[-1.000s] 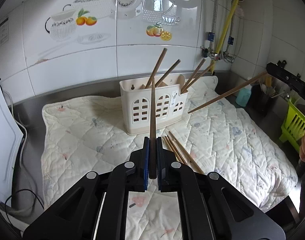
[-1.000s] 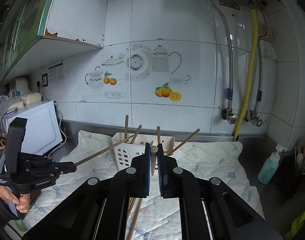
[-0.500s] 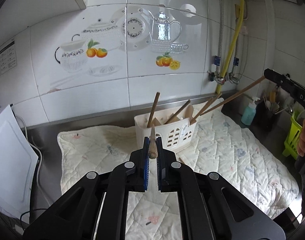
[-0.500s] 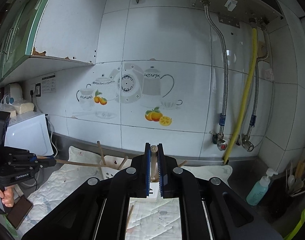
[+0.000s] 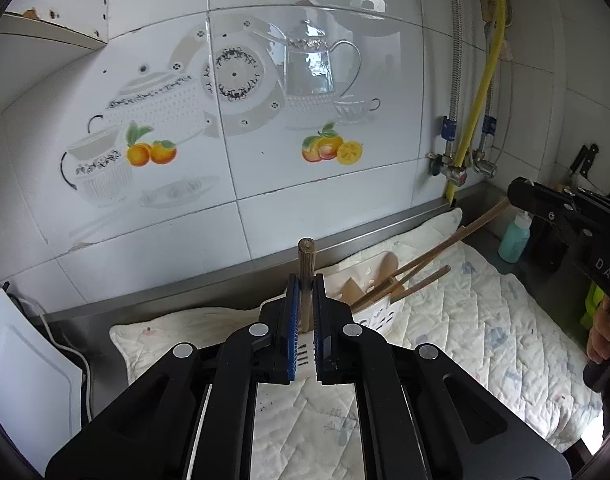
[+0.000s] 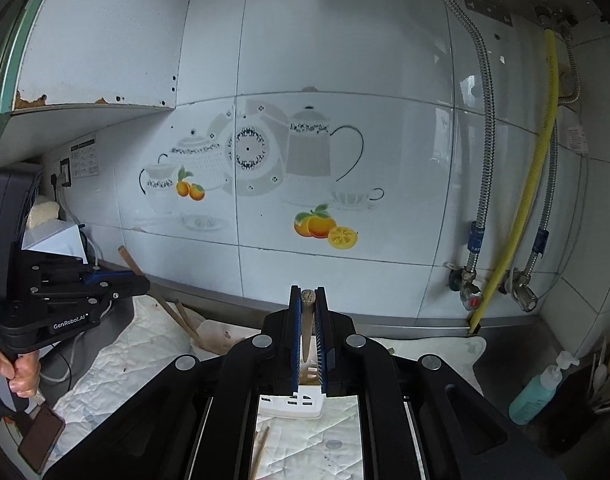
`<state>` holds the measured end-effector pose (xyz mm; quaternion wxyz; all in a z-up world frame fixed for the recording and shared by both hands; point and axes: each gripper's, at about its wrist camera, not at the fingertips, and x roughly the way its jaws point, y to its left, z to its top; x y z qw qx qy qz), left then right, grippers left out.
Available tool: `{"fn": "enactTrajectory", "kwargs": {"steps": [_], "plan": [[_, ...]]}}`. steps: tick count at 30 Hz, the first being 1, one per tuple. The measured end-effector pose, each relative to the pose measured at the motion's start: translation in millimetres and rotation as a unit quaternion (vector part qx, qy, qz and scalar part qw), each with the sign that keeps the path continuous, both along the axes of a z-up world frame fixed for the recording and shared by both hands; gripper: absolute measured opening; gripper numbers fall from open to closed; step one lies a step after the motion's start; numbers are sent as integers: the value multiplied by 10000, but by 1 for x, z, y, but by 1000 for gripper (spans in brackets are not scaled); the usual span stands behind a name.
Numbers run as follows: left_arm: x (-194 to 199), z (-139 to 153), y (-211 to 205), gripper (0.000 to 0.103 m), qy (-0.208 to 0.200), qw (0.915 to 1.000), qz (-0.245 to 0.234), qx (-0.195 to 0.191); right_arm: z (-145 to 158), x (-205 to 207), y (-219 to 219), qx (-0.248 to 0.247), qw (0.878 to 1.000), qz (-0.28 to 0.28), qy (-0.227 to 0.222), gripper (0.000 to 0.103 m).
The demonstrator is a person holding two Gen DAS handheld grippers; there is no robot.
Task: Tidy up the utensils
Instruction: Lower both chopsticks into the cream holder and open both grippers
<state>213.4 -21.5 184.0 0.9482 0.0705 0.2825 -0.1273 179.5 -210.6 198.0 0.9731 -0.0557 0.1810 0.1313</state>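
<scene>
My left gripper (image 5: 305, 312) is shut on a wooden chopstick (image 5: 306, 268) held upright, its blunt end up. Just beyond it stands the white slotted utensil holder (image 5: 371, 320) with several chopsticks leaning in it. My right gripper (image 6: 307, 332) is shut on another wooden chopstick (image 6: 307, 312); in the left wrist view that stick (image 5: 445, 246) slants from the right gripper (image 5: 521, 196) down into the holder. The holder's base (image 6: 293, 402) shows under the right gripper. The left gripper (image 6: 137, 284) shows at the left of the right wrist view.
A quilted white cloth (image 5: 485, 328) covers the steel counter. A loose chopstick (image 6: 261, 452) lies on the cloth. A teal soap bottle (image 6: 539, 386) stands at the right. A white appliance (image 5: 21, 376) is at the left. The tiled wall (image 5: 265, 120) is close behind.
Both grippers have tilted up and come closer to the holder and wall. The right gripper's chopstick tip has gone down into the holder; the left chopstick now stands more upright.
</scene>
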Motion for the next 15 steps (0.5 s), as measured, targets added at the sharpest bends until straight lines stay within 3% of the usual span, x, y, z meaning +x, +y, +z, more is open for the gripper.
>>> {"fn": "enactTrajectory", "kwargs": {"steps": [10,15], "plan": [[18,-15,-5,9,107,9997,-15,-214,-29,27,-4,128,9993,-65,345,7],[1,-13,-1,30,-72,9994,-70,-318,-30,13,-9,148,9996,-112,193,10]]}}
